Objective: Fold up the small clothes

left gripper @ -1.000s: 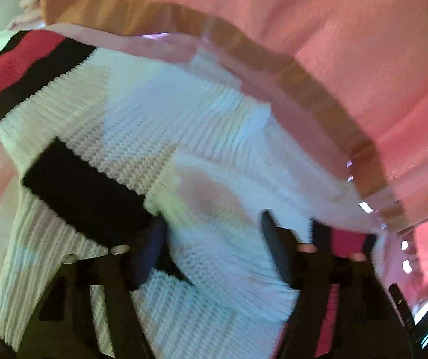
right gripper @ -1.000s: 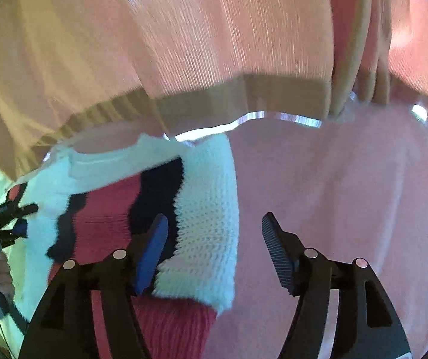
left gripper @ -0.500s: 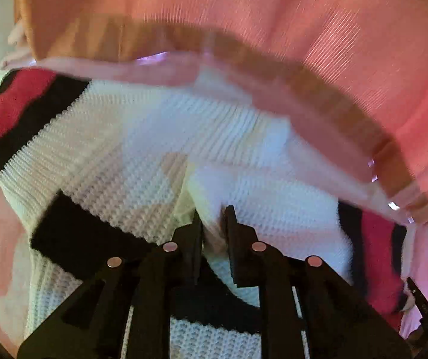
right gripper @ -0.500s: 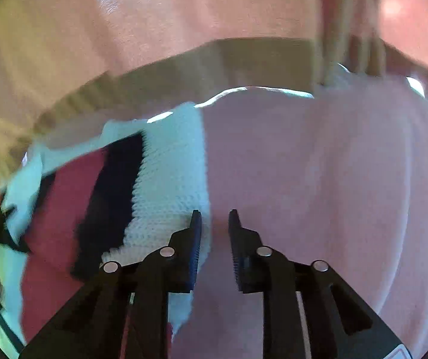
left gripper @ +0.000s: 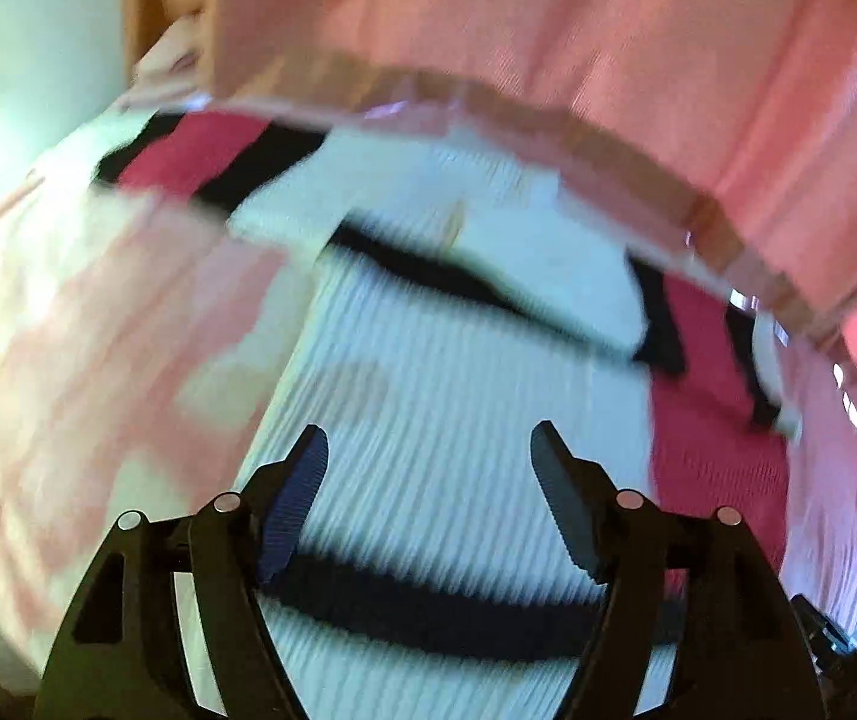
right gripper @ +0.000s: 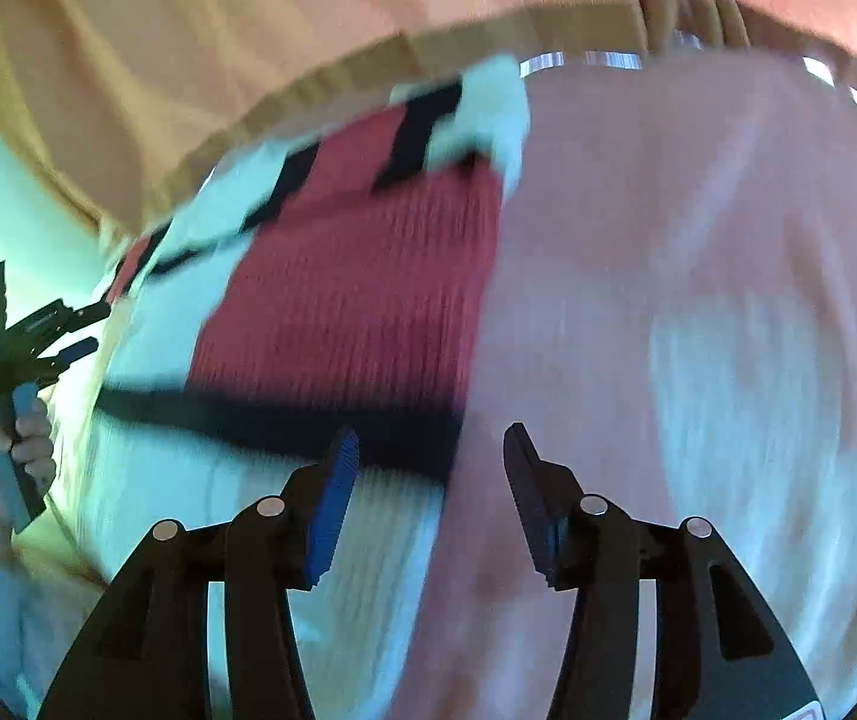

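A small knit sweater, white with black and red blocks, lies on the pink cloth-covered surface. Its far part is folded over toward me, with striped sleeves at the far left and right. My left gripper is open and empty above the white ribbed body. In the right wrist view the sweater shows its red panel and black band. My right gripper is open and empty over the sweater's right edge. The left gripper also shows there at the far left, held in a hand. Both views are motion-blurred.
A pink curtain with a tan hem hangs along the far edge of the surface; it also shows in the right wrist view. Bare pink cloth lies to the right of the sweater. A pale wall is at the far left.
Both grippers, shut on the sweater half a second ago, have opened and let it go. They have pulled back toward me, and the sweater's far part now lies folded over.
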The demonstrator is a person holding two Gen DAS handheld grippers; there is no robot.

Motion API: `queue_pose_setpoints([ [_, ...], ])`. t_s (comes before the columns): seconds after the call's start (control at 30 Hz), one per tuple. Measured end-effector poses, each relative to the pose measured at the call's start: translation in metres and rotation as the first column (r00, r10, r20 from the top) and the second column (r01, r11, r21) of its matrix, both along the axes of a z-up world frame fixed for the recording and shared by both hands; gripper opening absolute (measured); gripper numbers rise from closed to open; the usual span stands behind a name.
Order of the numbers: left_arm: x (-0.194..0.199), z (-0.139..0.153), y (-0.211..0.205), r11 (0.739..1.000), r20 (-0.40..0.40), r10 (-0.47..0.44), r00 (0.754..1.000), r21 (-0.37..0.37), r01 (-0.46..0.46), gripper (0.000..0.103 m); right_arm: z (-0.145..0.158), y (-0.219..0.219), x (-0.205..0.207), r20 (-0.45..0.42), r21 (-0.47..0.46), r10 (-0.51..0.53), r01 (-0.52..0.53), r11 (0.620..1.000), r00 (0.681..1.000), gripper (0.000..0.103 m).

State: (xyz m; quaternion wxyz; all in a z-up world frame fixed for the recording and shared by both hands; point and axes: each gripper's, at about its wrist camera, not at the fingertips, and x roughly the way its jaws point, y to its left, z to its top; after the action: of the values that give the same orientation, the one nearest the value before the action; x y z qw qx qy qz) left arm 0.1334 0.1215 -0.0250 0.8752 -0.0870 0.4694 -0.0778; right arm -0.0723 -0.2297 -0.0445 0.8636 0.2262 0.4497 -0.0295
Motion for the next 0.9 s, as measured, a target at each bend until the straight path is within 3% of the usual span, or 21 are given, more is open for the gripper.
queue_pose_setpoints([
  [0.1,-0.034,-0.016,0.026,0.998,-0.047,0.052,0.998,0.038,-0.051,0.068,-0.017,0.02,-0.036,-0.008,0.045,0.009,-0.009,0.999,1.0,0.05],
  [0.2,-0.061,-0.029,0.053,0.985,-0.08,0.163,0.983,0.066,-0.158,0.068,-0.019,0.04,-0.046,0.015,-0.001,0.035,-0.035,0.999,0.999,0.053],
  [0.3,-0.071,-0.042,0.069,0.98,-0.14,0.198,0.97,0.012,-0.198,0.068,-0.021,0.052,-0.042,0.024,-0.039,0.05,-0.049,0.998,0.998,0.054],
  [0.37,-0.072,-0.046,0.069,0.983,-0.14,0.179,0.974,-0.003,-0.182,0.068,-0.019,0.054,-0.036,0.028,-0.057,0.057,-0.055,0.997,0.998,0.051],
  [0.43,-0.07,-0.047,0.063,0.991,-0.148,0.137,0.979,0.015,-0.136,0.063,-0.02,0.055,-0.031,0.018,-0.07,0.064,-0.063,0.996,0.998,0.013],
  [0.5,-0.07,-0.044,0.052,0.997,-0.15,0.08,0.985,0.016,-0.078,0.024,-0.019,0.05,-0.03,0.015,-0.04,0.051,-0.051,0.998,0.999,0.011],
  [0.53,-0.07,-0.043,0.047,0.999,-0.16,0.047,0.986,-0.013,-0.049,0.012,-0.011,0.046,-0.032,0.027,-0.059,0.041,-0.04,0.997,0.999,0.01],
  [0.73,-0.111,-0.018,0.017,0.994,-0.115,-0.085,0.99,-0.072,0.077,0.008,0.048,0.008,-0.083,0.07,-0.192,-0.02,0.033,0.981,0.997,0.009],
  [0.8,-0.129,-0.023,0.008,0.991,-0.155,-0.122,0.98,-0.068,0.112,0.008,0.046,0.0,-0.099,0.016,-0.228,-0.038,0.041,0.973,0.999,0.009],
  [0.9,-0.144,-0.041,-0.001,0.993,-0.2,-0.12,0.972,-0.008,0.121,0.009,0.01,0.001,-0.11,-0.151,-0.217,-0.022,-0.011,0.976,0.988,0.01],
])
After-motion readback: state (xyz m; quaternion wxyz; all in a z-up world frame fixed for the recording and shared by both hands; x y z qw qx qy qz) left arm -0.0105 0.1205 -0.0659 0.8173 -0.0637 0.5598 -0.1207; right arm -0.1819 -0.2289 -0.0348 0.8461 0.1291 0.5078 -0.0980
